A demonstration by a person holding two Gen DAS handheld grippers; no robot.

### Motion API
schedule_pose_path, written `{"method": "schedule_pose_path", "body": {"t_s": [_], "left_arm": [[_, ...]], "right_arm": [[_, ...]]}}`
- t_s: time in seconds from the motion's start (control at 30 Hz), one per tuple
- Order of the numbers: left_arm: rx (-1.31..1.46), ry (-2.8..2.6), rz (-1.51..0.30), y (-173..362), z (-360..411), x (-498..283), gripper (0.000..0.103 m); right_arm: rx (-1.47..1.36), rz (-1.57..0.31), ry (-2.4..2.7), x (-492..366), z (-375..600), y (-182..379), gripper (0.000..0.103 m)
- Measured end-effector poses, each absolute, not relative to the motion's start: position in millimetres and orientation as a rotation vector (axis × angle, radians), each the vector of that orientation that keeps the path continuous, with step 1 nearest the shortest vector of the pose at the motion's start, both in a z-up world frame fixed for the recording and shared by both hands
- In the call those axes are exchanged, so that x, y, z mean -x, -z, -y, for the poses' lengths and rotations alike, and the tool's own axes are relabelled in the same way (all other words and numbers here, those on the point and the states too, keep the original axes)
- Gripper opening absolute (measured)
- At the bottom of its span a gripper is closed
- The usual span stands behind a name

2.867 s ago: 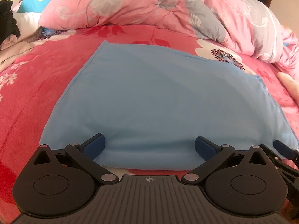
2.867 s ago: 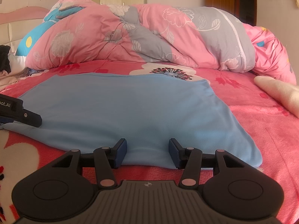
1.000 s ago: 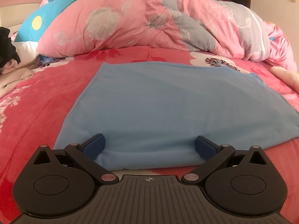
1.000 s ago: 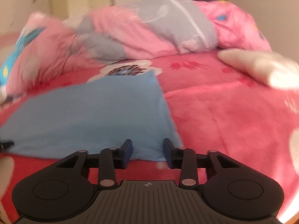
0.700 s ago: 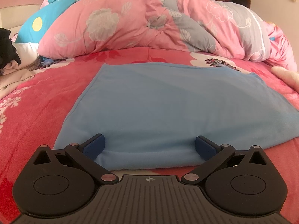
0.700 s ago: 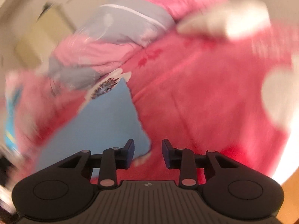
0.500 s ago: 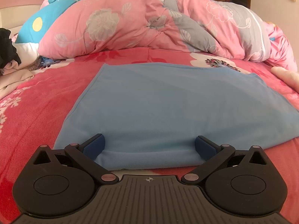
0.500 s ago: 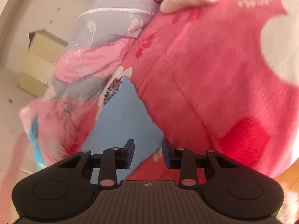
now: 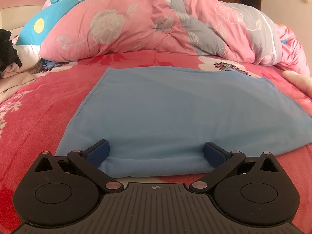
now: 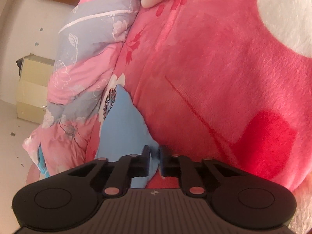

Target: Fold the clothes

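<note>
A light blue garment [image 9: 175,109] lies folded flat on the red floral bedspread [image 9: 39,105]. In the left wrist view my left gripper [image 9: 156,152] stands wide open at the garment's near folded edge, its blue pads on either side of the cloth. In the right wrist view, which is rolled sideways, my right gripper [image 10: 155,155] is shut on the corner of the blue garment [image 10: 124,120], with cloth pinched between its fingers.
A bunched pink and grey floral duvet [image 9: 156,25] lies along the far side of the bed. Black and beige clothes [image 9: 7,66] are piled at the far left. A pale cushion [image 9: 298,81] lies at the right. A cream cabinet [image 10: 33,89] stands off the bed.
My right gripper swung to the garment's right corner, rolled sideways and closed on it. The left gripper stayed open at the near edge.
</note>
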State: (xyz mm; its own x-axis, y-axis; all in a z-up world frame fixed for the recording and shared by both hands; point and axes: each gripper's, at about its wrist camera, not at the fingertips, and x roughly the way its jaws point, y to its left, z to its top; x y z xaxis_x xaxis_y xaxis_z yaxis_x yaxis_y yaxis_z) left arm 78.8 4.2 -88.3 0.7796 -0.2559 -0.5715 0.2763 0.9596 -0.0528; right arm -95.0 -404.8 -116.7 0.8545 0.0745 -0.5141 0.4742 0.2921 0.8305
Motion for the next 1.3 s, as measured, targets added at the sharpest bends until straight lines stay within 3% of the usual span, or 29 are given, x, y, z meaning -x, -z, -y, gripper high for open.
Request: {"method": "schedule_pose_path", "body": {"t_s": [0.17, 0.27, 0.7, 0.87, 1.0, 1.3], "left_arm": [[-0.034, 0.289, -0.612, 88, -5, -79, 0.103], [-0.035, 0.289, -0.611, 88, -5, -79, 0.103], [-0.038, 0.290, -0.613, 88, -5, -79, 0.103], [-0.038, 0.293, -0.613, 88, -6, -79, 0.103], [-0.039, 0.292, -0.613, 88, -5, -78, 0.103], [-0.044, 0.288, -0.614, 89, -3, -78, 0.103]], "right_arm": [[-1.156, -0.446, 0.250, 95, 401, 101, 0.003], [-1.023, -0.499, 0.287, 90, 398, 99, 0.003], [-0.951, -0.561, 0.291, 89, 404, 112, 0.002], [-0.962, -0.612, 0.266, 87, 408, 103, 0.010], [-0.925, -0.605, 0.268, 83, 409, 86, 0.033], [-0.789, -0.670, 0.215, 19, 399, 87, 0.032]]}}
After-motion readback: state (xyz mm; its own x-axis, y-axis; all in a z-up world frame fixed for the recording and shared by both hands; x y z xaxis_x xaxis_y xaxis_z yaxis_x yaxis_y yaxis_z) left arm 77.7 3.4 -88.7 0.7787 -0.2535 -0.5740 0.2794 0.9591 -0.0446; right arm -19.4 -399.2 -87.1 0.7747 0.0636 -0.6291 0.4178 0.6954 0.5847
